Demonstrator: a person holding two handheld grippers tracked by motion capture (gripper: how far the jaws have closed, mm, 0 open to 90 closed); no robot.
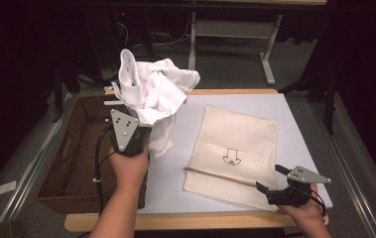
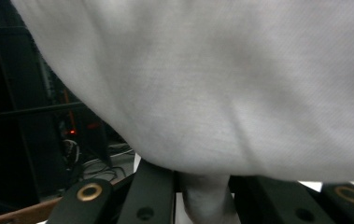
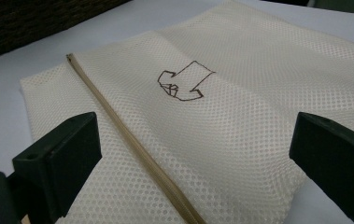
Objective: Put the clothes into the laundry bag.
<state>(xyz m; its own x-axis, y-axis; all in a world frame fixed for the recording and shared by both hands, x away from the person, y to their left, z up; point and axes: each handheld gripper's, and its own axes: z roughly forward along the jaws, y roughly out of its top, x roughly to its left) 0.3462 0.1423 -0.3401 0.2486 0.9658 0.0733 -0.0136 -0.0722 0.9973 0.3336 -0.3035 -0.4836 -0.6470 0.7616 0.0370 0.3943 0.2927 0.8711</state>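
Observation:
A crumpled white garment hangs in the air over the table's left side, between the basket and the bag. My left gripper is shut on its lower part; in the left gripper view a fold of the garment is pinched between the jaws of the gripper. A cream mesh laundry bag lies flat on the table, with a zipper along its near edge and a small shirt drawing. My right gripper stands open at the bag's near right corner, its jaws spread over the bag with nothing between them.
A brown wicker basket stands at the table's left edge, under and beside my left hand. The white table top has a wooden rim. A white desk frame stands on the floor behind the table.

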